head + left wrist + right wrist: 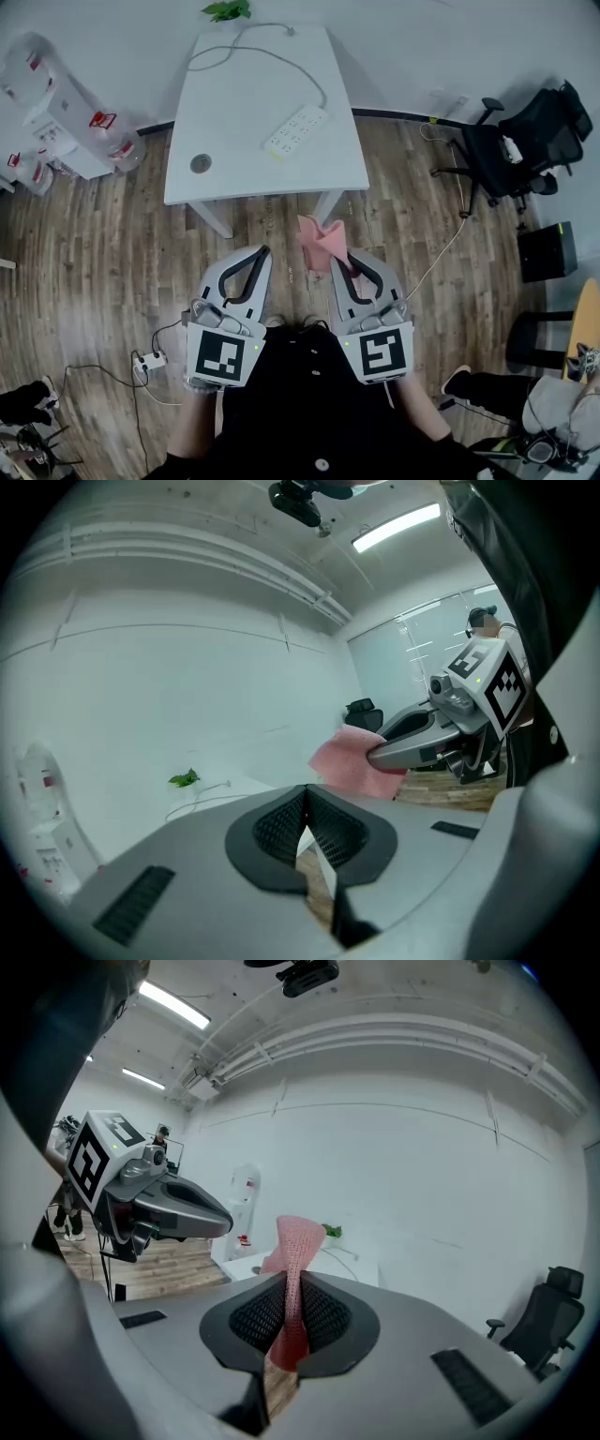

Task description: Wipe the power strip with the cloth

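Note:
A white power strip lies on the white table ahead, its grey cord curling toward the table's far edge. My right gripper is shut on a pink cloth, which sticks up from between the pads. The cloth also shows in the left gripper view beside the right gripper. My left gripper hangs beside it, shut with nothing in it. Both grippers are held over the wooden floor, short of the table.
A round grommet is set in the table's near left. A green plant sits past the far edge. White dispensers stand left, a black office chair right, cables and a floor socket lower left.

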